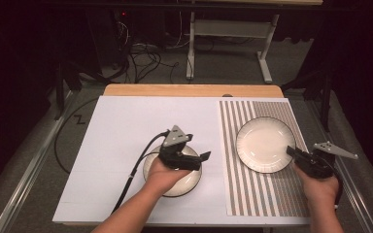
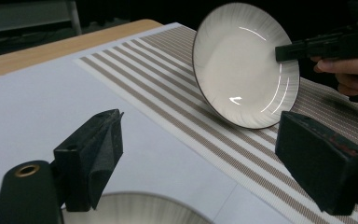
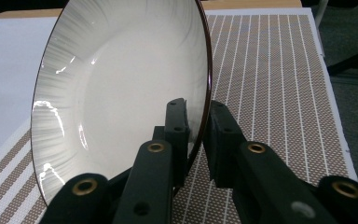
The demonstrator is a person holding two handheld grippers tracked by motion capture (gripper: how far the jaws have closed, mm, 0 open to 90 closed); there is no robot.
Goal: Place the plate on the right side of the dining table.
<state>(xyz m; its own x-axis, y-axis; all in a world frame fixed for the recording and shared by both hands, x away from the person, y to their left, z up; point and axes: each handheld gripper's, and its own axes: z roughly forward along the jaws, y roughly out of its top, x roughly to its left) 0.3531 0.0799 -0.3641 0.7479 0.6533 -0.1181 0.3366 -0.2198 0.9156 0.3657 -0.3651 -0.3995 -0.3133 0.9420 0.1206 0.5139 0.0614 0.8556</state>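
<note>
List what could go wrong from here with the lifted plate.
1. The right tool pinches the tilted plate by a narrow bit of its rim, so it could slip or swing and drop onto the striped mat.
2. The left tool, jaws open, points toward that plate from above the second plate; moving in carelessly could knock it.
</note>
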